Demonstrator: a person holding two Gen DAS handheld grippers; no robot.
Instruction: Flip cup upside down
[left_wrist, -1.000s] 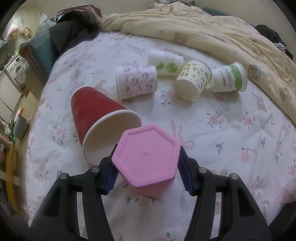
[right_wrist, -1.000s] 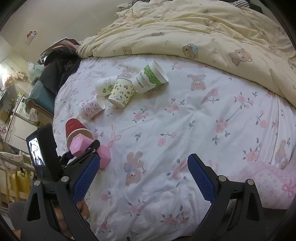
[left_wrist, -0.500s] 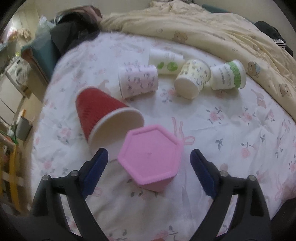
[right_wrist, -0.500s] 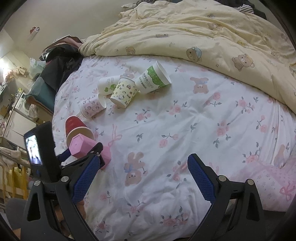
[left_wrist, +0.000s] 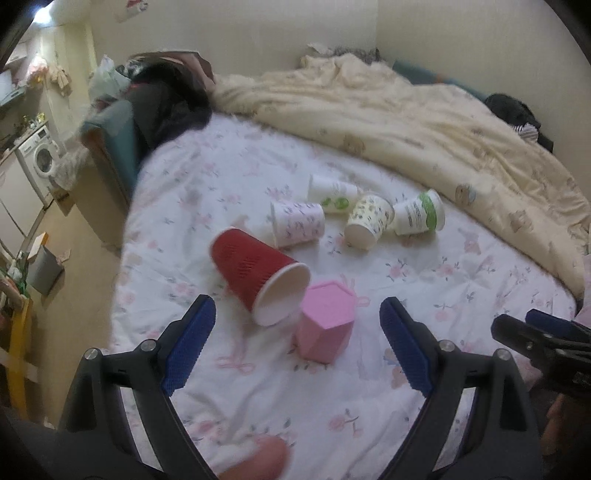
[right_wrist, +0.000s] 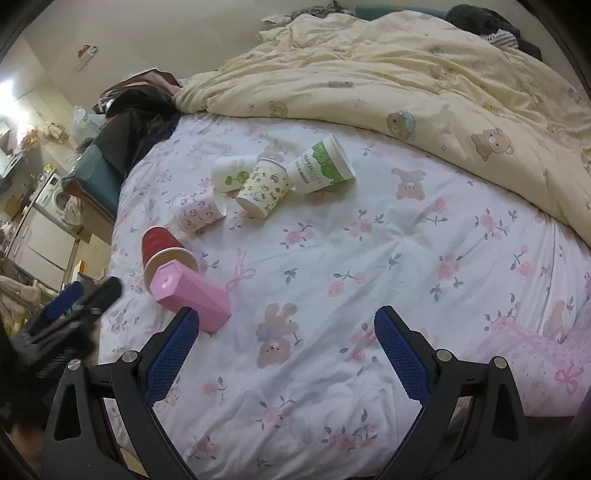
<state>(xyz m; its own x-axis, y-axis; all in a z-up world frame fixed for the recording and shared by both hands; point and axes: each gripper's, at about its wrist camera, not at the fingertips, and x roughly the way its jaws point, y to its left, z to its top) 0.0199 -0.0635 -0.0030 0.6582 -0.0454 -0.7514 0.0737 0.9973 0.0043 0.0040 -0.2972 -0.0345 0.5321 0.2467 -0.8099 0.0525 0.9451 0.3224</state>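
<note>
A pink hexagonal cup (left_wrist: 325, 325) stands bottom-up on the flowered sheet, tilted, its flat base facing me; it also shows in the right wrist view (right_wrist: 192, 295). My left gripper (left_wrist: 295, 343) is open and empty, pulled back from the cup, its jaws wide apart. A red cup (left_wrist: 258, 273) lies on its side touching the pink one; it shows in the right wrist view too (right_wrist: 162, 251). My right gripper (right_wrist: 286, 350) is open and empty over the sheet, to the right of the pink cup.
Several paper cups lie on their sides further back: a pink-patterned cup (left_wrist: 297, 223), a green-dotted cup (left_wrist: 332, 192), a yellow-patterned cup (left_wrist: 367, 219) and a green-labelled cup (left_wrist: 419, 218). A yellow duvet (left_wrist: 424, 125) is bunched at the back. The bed's left edge (left_wrist: 125, 258) drops to the floor.
My left gripper opened, let go of the pink cup and drew back. The pink cup stays upside down on the sheet beside the red cup. The right gripper barely moved.
</note>
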